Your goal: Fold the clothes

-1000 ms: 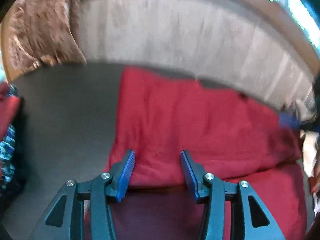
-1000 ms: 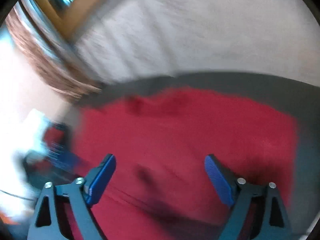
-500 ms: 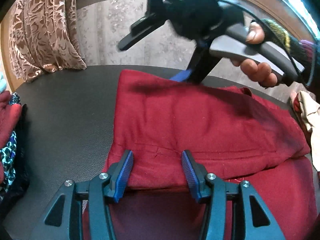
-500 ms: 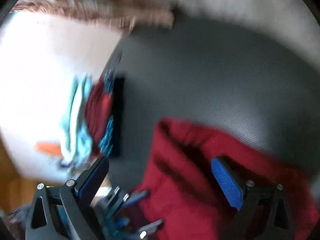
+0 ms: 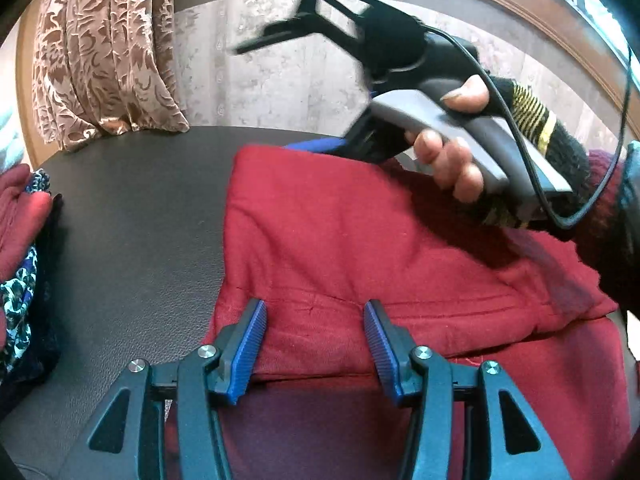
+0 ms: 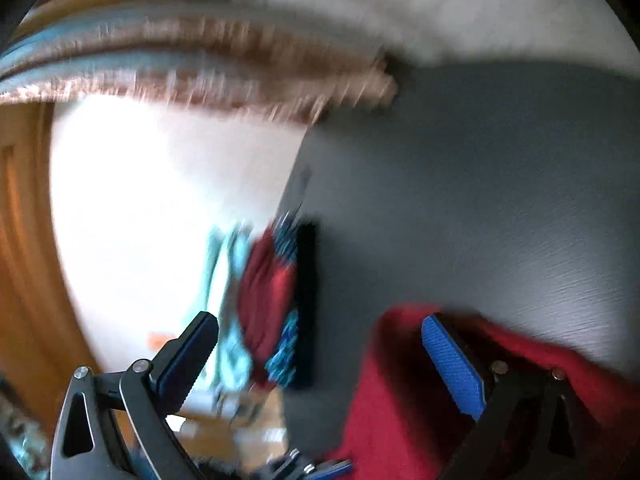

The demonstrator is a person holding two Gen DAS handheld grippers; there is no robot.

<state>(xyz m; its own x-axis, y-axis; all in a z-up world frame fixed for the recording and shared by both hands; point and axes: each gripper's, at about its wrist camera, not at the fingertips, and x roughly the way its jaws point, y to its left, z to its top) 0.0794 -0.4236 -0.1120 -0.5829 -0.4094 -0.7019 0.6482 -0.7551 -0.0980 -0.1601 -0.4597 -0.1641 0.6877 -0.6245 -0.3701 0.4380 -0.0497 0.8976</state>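
Red garment (image 5: 360, 248): lies on the dark table (image 5: 132, 232), folded over itself, a hemmed upper layer resting on a lower layer that reaches toward the camera; in the right wrist view it appears as a blurred red mass (image 6: 404, 400) at the bottom right.
Left tool (image 5: 314, 344): fingers spread apart, holding nothing; the blue pads (image 5: 250, 344) straddle the near folded edge of the garment, and whether they touch the cloth cannot be told.
Right tool (image 6: 320, 364): fingers wide apart, nothing between them; one blue pad sits over the garment's far corner. From the left wrist view it hangs at the far edge (image 5: 320, 145), gripped by a hand (image 5: 452, 156) in a black, yellow-striped cuff.
Clothes pile (image 5: 20, 256): red and patterned pieces at the table's left edge, well apart from the garment.
Curtain (image 5: 104, 52): brown patterned, hanging behind the table's far left corner.
Right wrist view: heavily motion-blurred.
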